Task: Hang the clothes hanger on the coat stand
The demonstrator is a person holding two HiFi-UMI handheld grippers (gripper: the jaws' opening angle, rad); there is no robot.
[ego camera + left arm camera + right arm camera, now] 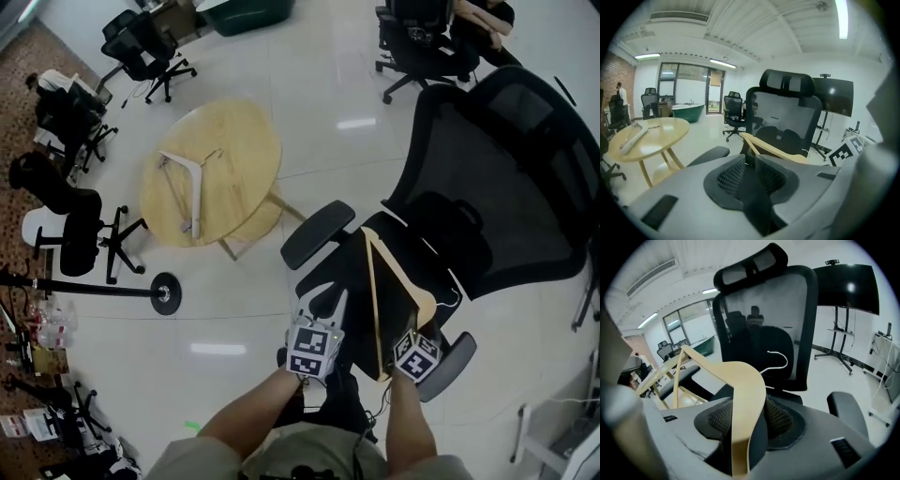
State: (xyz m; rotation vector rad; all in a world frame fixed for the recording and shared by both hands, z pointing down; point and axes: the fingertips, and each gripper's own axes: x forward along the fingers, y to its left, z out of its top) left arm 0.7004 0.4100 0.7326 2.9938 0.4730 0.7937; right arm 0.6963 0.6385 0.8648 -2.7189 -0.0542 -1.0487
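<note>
A wooden clothes hanger [373,291] lies across the seat of a black mesh office chair [506,187]. My right gripper [407,326] is shut on one of its arms. In the right gripper view the pale arm of the hanger [746,390] runs between the pads, and its wire hook [780,358] points at the chair back. My left gripper [323,305] hovers over the front of the seat with its jaws almost together and nothing between them. From the left gripper [750,161] the hanger [773,150] shows just beyond. The black coat stand [166,292] stands on the floor to the left.
A round wooden table [234,141] carries a white hanger [192,183]. The chair's armrests [317,234] flank the seat. More black office chairs [75,225] stand at the left and back. A monitor on a stand [843,287] is behind the chair.
</note>
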